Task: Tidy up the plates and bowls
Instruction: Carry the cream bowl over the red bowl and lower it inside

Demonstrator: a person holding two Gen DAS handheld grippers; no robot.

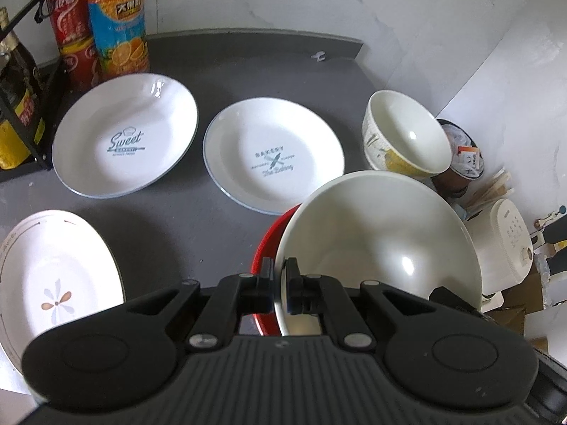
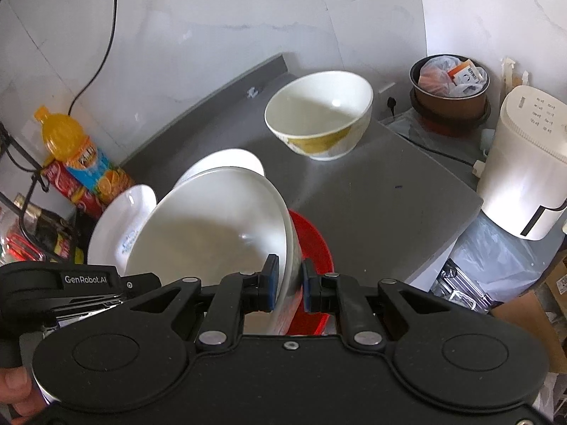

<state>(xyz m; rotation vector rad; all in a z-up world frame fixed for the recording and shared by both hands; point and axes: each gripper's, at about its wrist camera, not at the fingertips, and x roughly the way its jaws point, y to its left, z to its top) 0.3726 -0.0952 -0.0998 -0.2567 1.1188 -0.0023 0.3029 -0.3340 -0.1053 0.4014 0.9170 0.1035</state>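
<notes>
A large white bowl [image 1: 372,233] [image 2: 212,233] is tilted over a red bowl [image 1: 264,258] [image 2: 315,244] at the near side of the grey table [image 1: 184,212]. My left gripper [image 1: 281,279] is shut on its near rim. My right gripper [image 2: 287,283] pinches the opposite wall between its blue pads [image 2: 271,279]. The left gripper's body [image 2: 88,283] shows in the right wrist view. A bowl with a yellow pattern [image 1: 407,131] [image 2: 319,113] stands at the far right. A "Sweet" plate [image 1: 124,134] [image 2: 120,226], a "Bakery" plate [image 1: 273,156] and a flower plate [image 1: 53,283] lie on the table.
An orange juice bottle [image 1: 117,24] [image 2: 71,148], red cans [image 1: 67,17] and a dark bottle in a black rack [image 1: 17,106] stand at the back left. Past the table's right edge [image 2: 450,241] stand a white rice cooker [image 2: 524,166] and a pot holding bags [image 2: 450,85].
</notes>
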